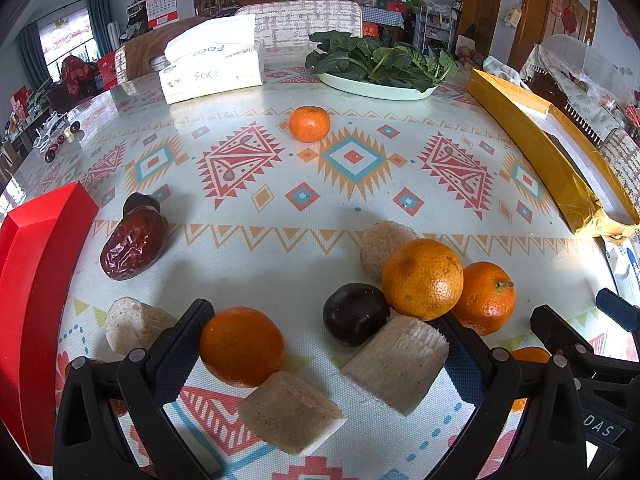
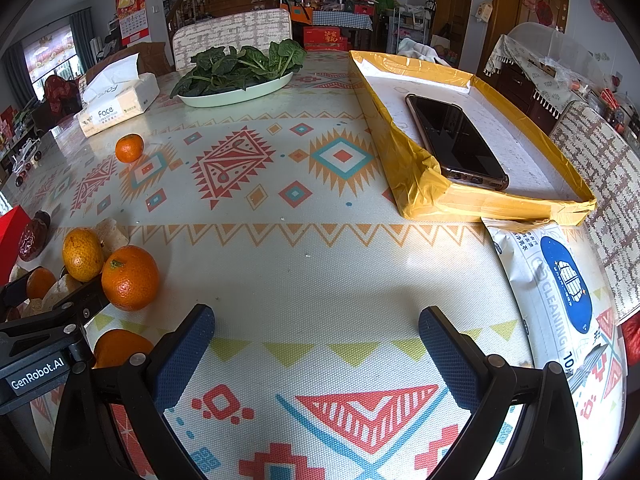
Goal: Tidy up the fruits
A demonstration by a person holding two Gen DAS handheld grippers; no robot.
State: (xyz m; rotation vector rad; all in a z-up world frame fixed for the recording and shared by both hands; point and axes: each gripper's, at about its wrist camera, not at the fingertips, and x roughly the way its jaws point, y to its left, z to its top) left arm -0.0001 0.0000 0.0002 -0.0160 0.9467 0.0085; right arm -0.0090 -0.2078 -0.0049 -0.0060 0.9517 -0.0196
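Left tongs (image 1: 326, 336) spread wide over the table (image 1: 256, 248), gripping nothing. Sitting between the 2 prongs: 1 orange (image 1: 241, 346) right against the left prong, 1 dark plum (image 1: 355, 314), and 2 pale sugarcane chunks (image 1: 396, 364) at roughly 6 o'clock of the plum. At 1 o'clock of the plum, 2 more oranges (image 1: 422, 278) touching each other, with another cane piece (image 1: 382, 246) tucked behind them. Wrinkly red date (image 1: 134, 246) off at 9 o'clock, just beside a red box (image 1: 36, 288). Lone small tangerine (image 1: 309, 123) way out at 12 o'clock, well apart from the pile, near the plate of spinach (image 1: 380, 64) and the tissue pack (image 1: 212, 66).

Right tongs (image 2: 316, 338) also wide open, holding nothing, just bare patterned cloth between the prongs. From that side, fruit pile at 9 o'clock, with another orange (image 2: 120, 346) half hidden behind the left prong. Yellow tray (image 2: 424, 184) at 1 o'clock with a phone (image 2: 456, 142) lying in it, no fruit inside. Pack of cleaning wipes (image 2: 556, 280) at 3 o'clock, touching the tray's near corner.
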